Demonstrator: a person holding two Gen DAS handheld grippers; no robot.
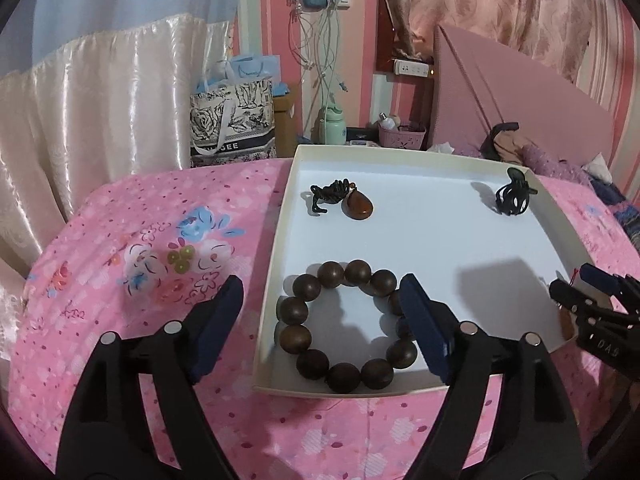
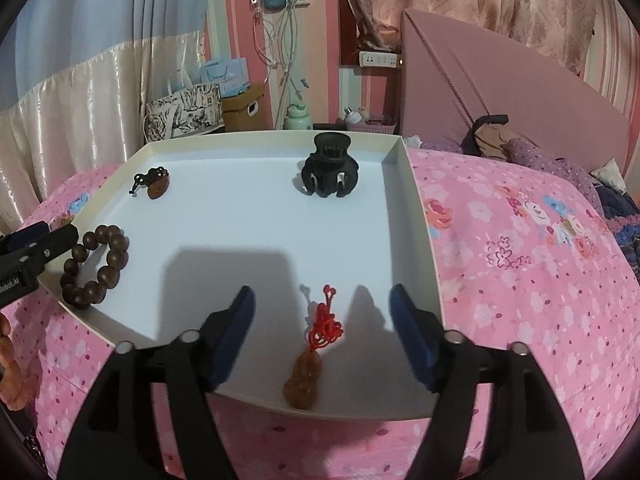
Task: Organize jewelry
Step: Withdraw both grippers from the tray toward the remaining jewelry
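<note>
A shallow white tray (image 1: 280,216) (image 2: 416,216) lies on the pink floral bedspread. In it are a dark wooden bead bracelet (image 1: 344,330) (image 2: 96,266), a brown teardrop pendant on black cord (image 1: 358,206) (image 2: 154,184), a black claw hair clip (image 1: 514,196) (image 2: 330,170) and an amber carved pendant with a red knot (image 2: 306,372). My left gripper (image 1: 320,320) is open and empty, its fingers straddling the bracelet's left side and the tray's left wall. My right gripper (image 2: 322,332) is open and empty around the amber pendant; it also shows in the left wrist view (image 1: 588,296).
A pink headboard (image 1: 520,92) and a heap of clothes (image 2: 500,140) lie to the right. A printed shopping bag (image 1: 232,120), a cardboard box (image 2: 244,108), a green bottle (image 1: 332,124) and hanging cables (image 1: 320,48) stand beyond the bed. An orange bead object (image 2: 12,376) sits at the far left.
</note>
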